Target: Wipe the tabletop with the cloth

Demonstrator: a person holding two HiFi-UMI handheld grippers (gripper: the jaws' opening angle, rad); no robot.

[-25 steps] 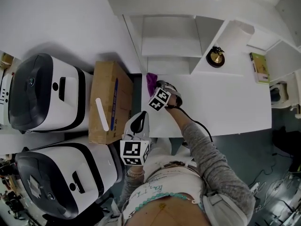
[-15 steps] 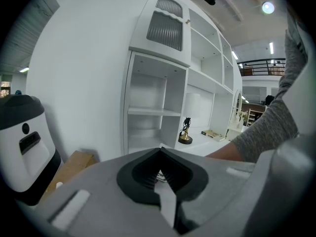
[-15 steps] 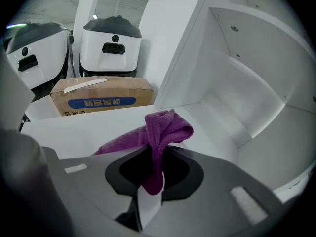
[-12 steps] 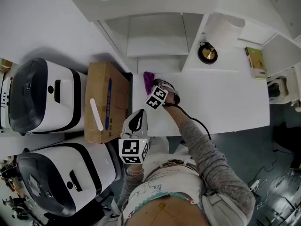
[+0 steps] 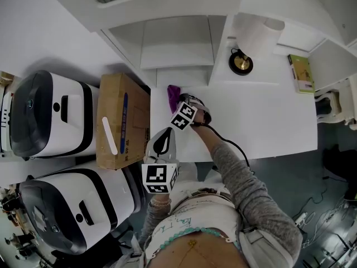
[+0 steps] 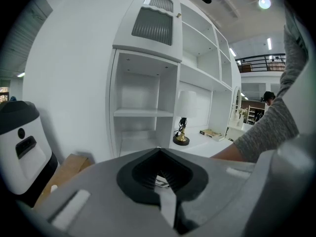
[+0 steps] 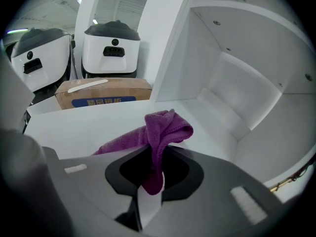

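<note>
**Purple cloth gripped at the tabletop's back left corner**

At the far left stands a rounded white machine with a glossy dark top, and a second machine like it sits nearer the person. Just beside them is a brown cardboard box with a blue stripe and a pale flat strip on its lid.

The left gripper hangs off the table's near edge. Its jaws are pressed together with nothing between them, and it has no part in the wiping.

The right gripper is clenched on the cloth. The cloth rests on the tabletop at its back left corner, close to the box and the foot of the white shelves.

The cloth is soft, nubbly towelling. It is bunched in a loose fold above the jaws, with a tail lying flat to the left.

The tabletop looks hard, smooth and matte, so the cloth should glide. Only a narrow pinch holds it, so the grip should stay firm. Pressing the bunch down flat would bring more fabric onto the surface, and straight overlapping passes to the right would cover it best.

Farther right, near the back, a small brass-coloured ornament on a round dark base and a thin green book call for care.
</note>
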